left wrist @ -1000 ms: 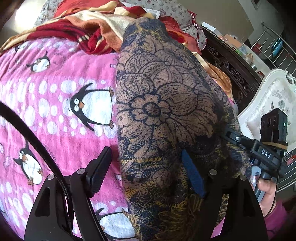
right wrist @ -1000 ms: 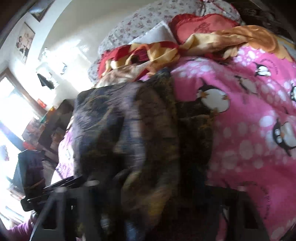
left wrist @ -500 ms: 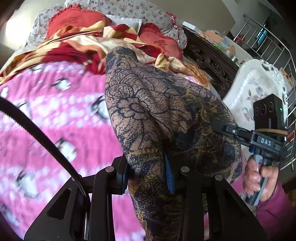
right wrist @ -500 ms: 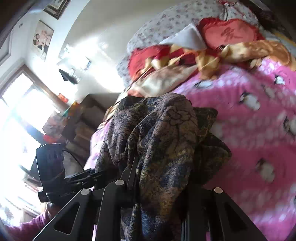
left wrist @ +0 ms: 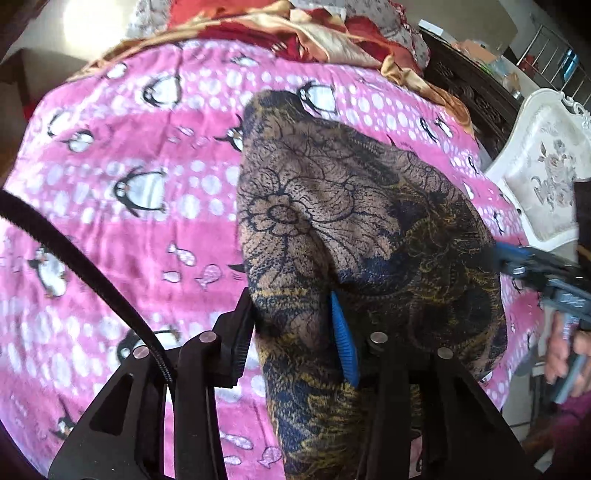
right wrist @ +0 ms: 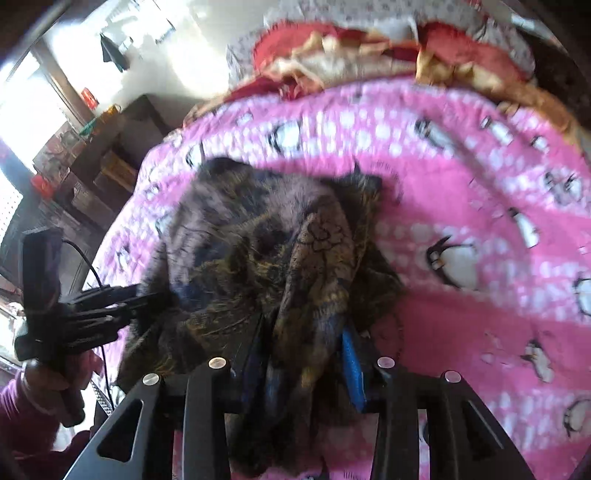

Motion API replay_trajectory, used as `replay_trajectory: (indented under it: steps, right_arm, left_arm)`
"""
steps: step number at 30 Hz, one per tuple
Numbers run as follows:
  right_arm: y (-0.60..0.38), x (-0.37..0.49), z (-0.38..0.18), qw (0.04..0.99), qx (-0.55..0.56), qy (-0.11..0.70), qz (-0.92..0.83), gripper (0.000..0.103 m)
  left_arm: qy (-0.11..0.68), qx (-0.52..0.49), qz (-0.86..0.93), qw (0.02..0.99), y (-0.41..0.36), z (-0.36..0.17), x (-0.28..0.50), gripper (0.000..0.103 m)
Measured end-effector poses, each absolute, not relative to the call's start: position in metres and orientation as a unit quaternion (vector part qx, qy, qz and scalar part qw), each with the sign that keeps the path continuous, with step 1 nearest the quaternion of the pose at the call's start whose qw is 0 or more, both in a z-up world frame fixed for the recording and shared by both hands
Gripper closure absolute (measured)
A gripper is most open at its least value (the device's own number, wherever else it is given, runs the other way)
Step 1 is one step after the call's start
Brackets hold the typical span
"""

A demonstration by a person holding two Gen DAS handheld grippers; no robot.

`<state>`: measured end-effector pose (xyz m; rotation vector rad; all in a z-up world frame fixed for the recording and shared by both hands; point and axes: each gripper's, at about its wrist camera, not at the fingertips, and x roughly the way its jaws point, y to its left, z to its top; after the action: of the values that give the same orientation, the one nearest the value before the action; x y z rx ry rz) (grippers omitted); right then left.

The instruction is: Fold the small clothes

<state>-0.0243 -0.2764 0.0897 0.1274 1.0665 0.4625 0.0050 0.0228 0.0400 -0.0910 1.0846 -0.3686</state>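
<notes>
A dark floral garment [left wrist: 354, 229], brown, navy and gold, hangs between both grippers over the pink penguin blanket [left wrist: 129, 192]. My left gripper [left wrist: 291, 336] is shut on one edge of the garment, with cloth bunched between its pads. My right gripper [right wrist: 306, 350] is shut on the other edge; the garment [right wrist: 266, 240] drapes forward from it. In the left wrist view the right gripper [left wrist: 535, 273] shows at the right, clamped on the cloth. In the right wrist view the left gripper [right wrist: 147, 295] shows at the left, also on the cloth.
A heap of red and gold bedding [left wrist: 332, 33] and pillows lies at the bed's far end. A white ornate chair [left wrist: 543, 173] and dark carved furniture [left wrist: 472, 85] stand to the right of the bed. Shelves and a bright window [right wrist: 55, 122] are beyond the bed's other side.
Both grippers have tipped down and moved over the bed with the garment, so more blanket shows. The garment's far end now sits lower, toward the blanket.
</notes>
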Motion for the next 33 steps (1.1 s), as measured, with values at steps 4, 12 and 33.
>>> replay_trajectory:
  steps: [4, 12, 33]
  right_arm:
    - [-0.267, -0.042, 0.119, 0.850, 0.052, 0.463, 0.246, 0.066]
    - [-0.216, -0.072, 0.065, 0.826, -0.038, 0.504, 0.250, 0.069]
    - [-0.232, -0.085, 0.113, 0.884, 0.013, 0.447, 0.136, 0.043]
  left_arm:
    - [0.492, -0.030, -0.156, 0.856, 0.025, 0.051, -0.005, 0.061]
    - [0.455, -0.033, -0.126, 0.881, 0.014, 0.063, -0.011, 0.043]
    - [0.405, -0.014, -0.082, 0.910, 0.006, 0.090, -0.035, 0.043]
